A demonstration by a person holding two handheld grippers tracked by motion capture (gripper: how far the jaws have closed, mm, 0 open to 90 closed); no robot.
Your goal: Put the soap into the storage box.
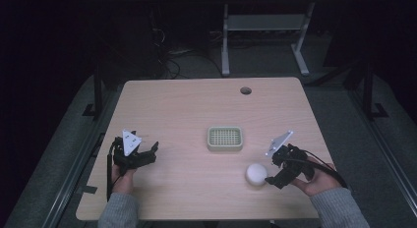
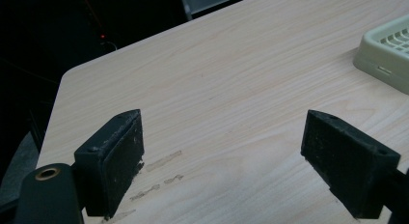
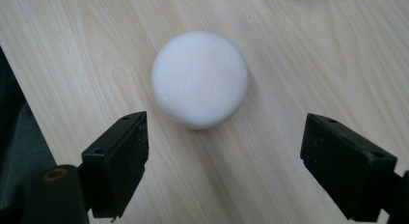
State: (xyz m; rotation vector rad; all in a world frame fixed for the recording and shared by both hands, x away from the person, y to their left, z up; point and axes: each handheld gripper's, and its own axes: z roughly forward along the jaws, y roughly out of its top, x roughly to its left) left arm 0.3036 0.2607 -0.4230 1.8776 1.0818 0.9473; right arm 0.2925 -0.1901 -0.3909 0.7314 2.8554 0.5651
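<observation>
Here, high view: the wooden table [image 1: 187, 105] carries a pale green slatted tray [image 1: 225, 138] near its middle and a white round soap-like puck [image 1: 256, 174] toward the near right edge. My right gripper [image 1: 275, 170] sits just beside the puck on its right, apart from it as far as I can tell; my left gripper [image 1: 147, 154] rests well apart at the near left, holding nothing.

Left gripper view: the jaws stand wide open over bare wood, with a few faint scuff marks [image 2: 159, 173] between them. A corner of the tray [image 2: 386, 52] shows at upper right.

Right gripper view: the jaws are spread wide, wider than the puck [image 3: 199, 85], which lies flat on the wood just ahead of the pads [image 3: 128, 161] and centred between them. Neither pad touches it.

Progress, as I judge it: the work in hand looks like lifting the puck, probably toward the tray. The approach is lined up; the advance, the closing, the lift and the placing all remain to be done.
</observation>
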